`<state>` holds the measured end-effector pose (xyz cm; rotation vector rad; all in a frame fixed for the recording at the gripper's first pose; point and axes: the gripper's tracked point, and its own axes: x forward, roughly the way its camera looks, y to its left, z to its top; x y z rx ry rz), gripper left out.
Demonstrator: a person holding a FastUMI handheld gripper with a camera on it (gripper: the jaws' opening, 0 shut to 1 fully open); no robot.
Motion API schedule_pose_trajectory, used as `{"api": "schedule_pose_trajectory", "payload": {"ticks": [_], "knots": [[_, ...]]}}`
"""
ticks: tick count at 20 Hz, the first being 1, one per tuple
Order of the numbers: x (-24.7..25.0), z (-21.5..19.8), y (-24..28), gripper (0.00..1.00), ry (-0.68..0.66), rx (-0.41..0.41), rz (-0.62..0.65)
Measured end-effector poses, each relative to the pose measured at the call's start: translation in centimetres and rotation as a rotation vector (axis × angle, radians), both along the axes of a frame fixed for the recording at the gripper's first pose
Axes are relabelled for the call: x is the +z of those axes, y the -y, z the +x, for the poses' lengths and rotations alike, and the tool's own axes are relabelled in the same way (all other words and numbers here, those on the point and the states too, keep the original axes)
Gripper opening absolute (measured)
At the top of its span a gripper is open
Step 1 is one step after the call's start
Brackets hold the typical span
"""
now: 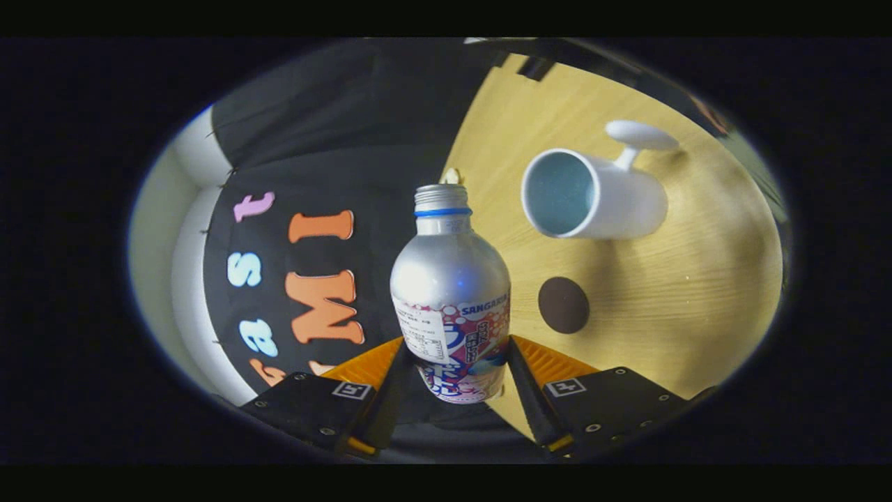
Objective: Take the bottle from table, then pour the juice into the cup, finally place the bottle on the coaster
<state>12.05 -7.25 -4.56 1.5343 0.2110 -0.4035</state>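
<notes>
My gripper clamps the silver aluminium juice bottle between both fingers, tipped toward the white cup beyond them. Pouring appears underway; next I must tilt further, then seek the brown coaster nearby.

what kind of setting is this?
Likely a staged recording booth, not a kitchen: a wooden table against a black cloth wall, holding just a cup and coaster. The tongs grip a bottle.
</notes>
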Motion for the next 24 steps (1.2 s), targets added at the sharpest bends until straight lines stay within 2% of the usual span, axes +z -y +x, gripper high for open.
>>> {"api": "schedule_pose_trajectory", "payload": {"ticks": [3, 6, 10, 14, 16, 19, 22, 24], "knots": [[-1.3, 0.0, 0.7, 0.75, -0.073, 0.051, -0.296], [-1.3, 0.4, 1.3, 0.75, -0.107, 0.094, -0.526], [-0.9, 2.2, 0.8, 0.76, -0.138, 0.169, -0.85], [-1.1, 3.7, 0.7, 0.76, -0.251, 0.249, -1.263], [-0.8, 4.9, 0.7, 0.76, -0.289, 0.275, -1.418], [-1.9, 6.8, 1.1, 0.76, -0.334, 0.305, -1.526], [-5.0, 7.7, 1.0, 0.76, -0.386, 0.392, -1.506], [-6.1, 8.0, 0.6, 0.76, -0.384, 0.422, -1.474]]}}
